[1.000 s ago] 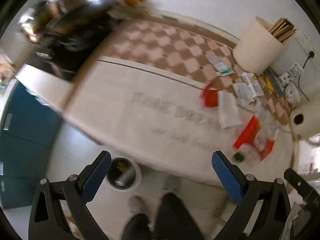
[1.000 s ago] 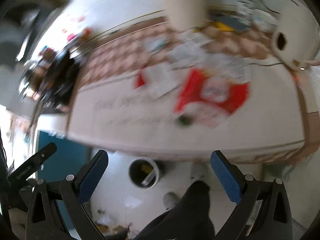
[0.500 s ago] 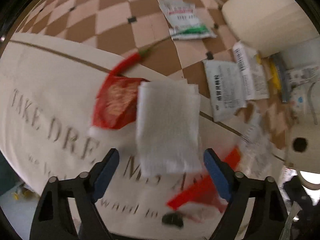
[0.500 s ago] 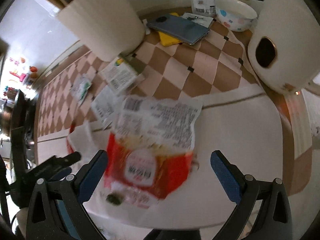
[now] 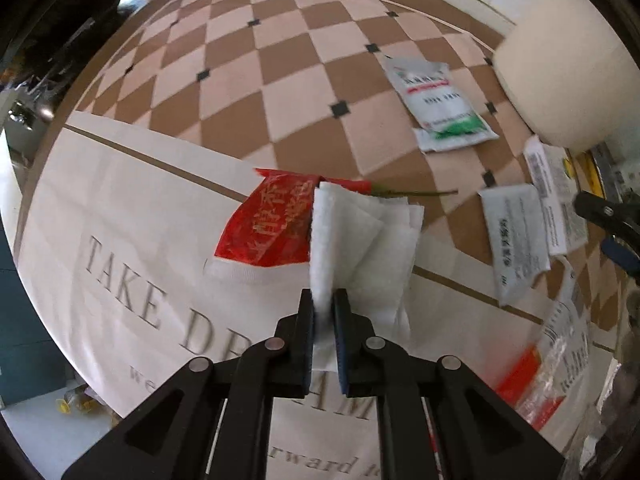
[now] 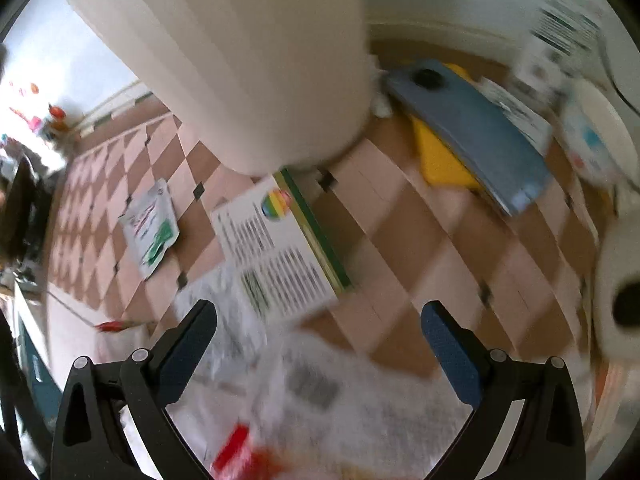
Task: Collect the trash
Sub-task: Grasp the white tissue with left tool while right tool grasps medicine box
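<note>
My left gripper (image 5: 323,300) is shut on a folded white napkin (image 5: 360,240) lying on the tablecloth (image 5: 120,208). A red wrapper (image 5: 272,224) lies just left of the napkin, with a red chili (image 5: 360,185) behind it. A white-and-green packet (image 5: 440,108) lies farther back. My right gripper (image 6: 320,336) is open and empty above a clear printed wrapper (image 6: 360,392) and a white printed packet (image 6: 280,256). A red wrapper (image 6: 240,456) shows blurred at the bottom.
A large cream container (image 6: 256,60) stands at the back. A blue phone (image 6: 472,124) lies on a yellow item (image 6: 440,156). A paper roll (image 6: 624,300) and a bowl (image 6: 596,136) sit at the right. More packets (image 5: 516,232) lie right of the napkin.
My left gripper has moved down to the table and shut on the white napkin. My right gripper has moved forward over the wrappers toward the cream container, staying open.
</note>
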`<state>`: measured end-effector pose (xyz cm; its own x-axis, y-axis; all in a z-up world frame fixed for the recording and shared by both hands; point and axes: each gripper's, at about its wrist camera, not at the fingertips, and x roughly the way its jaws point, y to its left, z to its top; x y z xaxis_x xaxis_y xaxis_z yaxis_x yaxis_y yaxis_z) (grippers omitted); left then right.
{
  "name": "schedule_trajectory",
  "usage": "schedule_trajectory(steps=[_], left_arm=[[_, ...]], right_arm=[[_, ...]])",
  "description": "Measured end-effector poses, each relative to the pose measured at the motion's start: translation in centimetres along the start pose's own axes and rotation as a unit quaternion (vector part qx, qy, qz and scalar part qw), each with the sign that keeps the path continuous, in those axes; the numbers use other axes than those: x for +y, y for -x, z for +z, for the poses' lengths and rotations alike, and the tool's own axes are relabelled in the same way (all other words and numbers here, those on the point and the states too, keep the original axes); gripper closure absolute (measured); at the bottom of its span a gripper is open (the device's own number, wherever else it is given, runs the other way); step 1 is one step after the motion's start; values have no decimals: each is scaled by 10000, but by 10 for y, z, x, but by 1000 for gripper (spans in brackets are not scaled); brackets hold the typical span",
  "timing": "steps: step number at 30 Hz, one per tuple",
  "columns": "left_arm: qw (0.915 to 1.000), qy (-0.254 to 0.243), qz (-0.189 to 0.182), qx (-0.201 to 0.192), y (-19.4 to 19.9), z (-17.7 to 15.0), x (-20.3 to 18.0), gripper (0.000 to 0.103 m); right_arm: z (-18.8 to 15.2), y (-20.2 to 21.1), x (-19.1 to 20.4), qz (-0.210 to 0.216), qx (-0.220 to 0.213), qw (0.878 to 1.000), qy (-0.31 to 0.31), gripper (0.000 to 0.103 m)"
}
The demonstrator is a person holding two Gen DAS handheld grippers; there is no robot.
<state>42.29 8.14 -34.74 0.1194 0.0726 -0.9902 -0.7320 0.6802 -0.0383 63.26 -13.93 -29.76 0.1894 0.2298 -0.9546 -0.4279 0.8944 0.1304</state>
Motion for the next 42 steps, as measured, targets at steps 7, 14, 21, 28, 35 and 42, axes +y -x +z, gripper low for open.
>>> schedule_trajectory(steps=[7,14,21,28,35,42], left_arm=[[9995,-63,122,-290,25,2,1,100],[9942,-216,322,-1004,83,-8,-4,101],[9836,-269,480,-1720,134,-31,16,101],[9775,-234,329,-2071,159,-54,69,101],[9737,-187,183,-2262,186,-97,132,101],[9776,64,102,-2103,185,-152,217,101]], right_arm=[[21,-40,20,-155,195,9992,323,24],[14,-15,27,-226,-263,9989,311,26],[-13,42,31,-6,-808,9967,16,27],[-76,106,47,229,-1241,9919,-147,28],[-157,154,102,445,-1402,9891,1,29],[-240,174,173,705,-1358,9876,352,30]])
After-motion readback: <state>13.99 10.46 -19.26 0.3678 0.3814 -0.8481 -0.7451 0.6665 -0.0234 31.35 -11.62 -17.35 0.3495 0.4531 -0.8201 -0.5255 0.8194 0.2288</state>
